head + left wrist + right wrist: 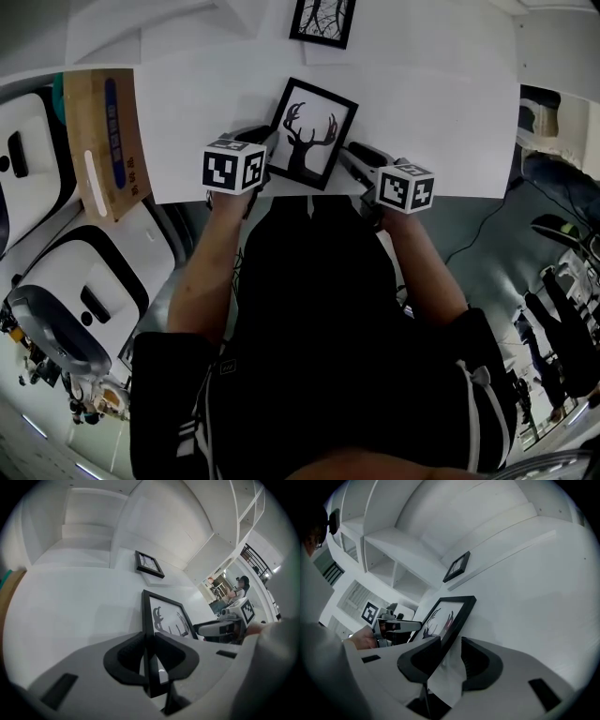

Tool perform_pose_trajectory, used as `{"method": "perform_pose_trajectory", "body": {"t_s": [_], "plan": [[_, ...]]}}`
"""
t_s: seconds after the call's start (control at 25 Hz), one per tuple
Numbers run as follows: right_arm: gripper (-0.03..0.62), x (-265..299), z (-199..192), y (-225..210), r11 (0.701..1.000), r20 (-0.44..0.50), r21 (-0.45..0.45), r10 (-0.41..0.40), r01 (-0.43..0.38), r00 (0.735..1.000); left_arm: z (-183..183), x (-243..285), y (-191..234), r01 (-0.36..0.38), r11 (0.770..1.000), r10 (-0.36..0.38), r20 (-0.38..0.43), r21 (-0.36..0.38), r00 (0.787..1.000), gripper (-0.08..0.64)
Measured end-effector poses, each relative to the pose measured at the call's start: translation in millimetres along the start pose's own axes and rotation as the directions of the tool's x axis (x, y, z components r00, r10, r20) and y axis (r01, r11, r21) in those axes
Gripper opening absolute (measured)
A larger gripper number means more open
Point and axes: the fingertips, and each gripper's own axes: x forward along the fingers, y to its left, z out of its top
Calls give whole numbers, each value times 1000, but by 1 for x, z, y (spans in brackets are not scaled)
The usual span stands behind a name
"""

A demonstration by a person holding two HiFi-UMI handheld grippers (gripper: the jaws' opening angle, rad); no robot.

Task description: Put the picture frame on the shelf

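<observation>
Now | left gripper (149, 657) clamps picture frame (309, 131) edge | right gripper (450, 660) jaws wide, frame edge loose between them | frame seemingly set on shelf (431, 112); left release pending

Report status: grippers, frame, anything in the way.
Left gripper shut on picture frame edge. Right gripper open, frame edge between its jaws. Frame not yet on shelf. Second frame stands behind it.
</observation>
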Motion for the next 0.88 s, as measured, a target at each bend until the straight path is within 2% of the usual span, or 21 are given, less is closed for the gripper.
{"method": "perform_pose_trajectory", "body": {"t_s": [0.2,0.44,0.64,0.88], "plan": [[130,2,-5,7,995,-11,75,74,-73,997,5,-2,-5,27,999,-26,20,-35,999,74],[130,9,-15,14,975,-18,168,148,-143,989,5,-1,-8,48,998,-48,19,-41,999,74],[130,13,-15,17,983,-25,120,143,-139,989,5,1,-8,39,999,-39,15,-17,999,74],[129,0,3,35,969,27,62,236,-237,971,9,-10,-8,44,999,-43,37,-9,998,74]]}}
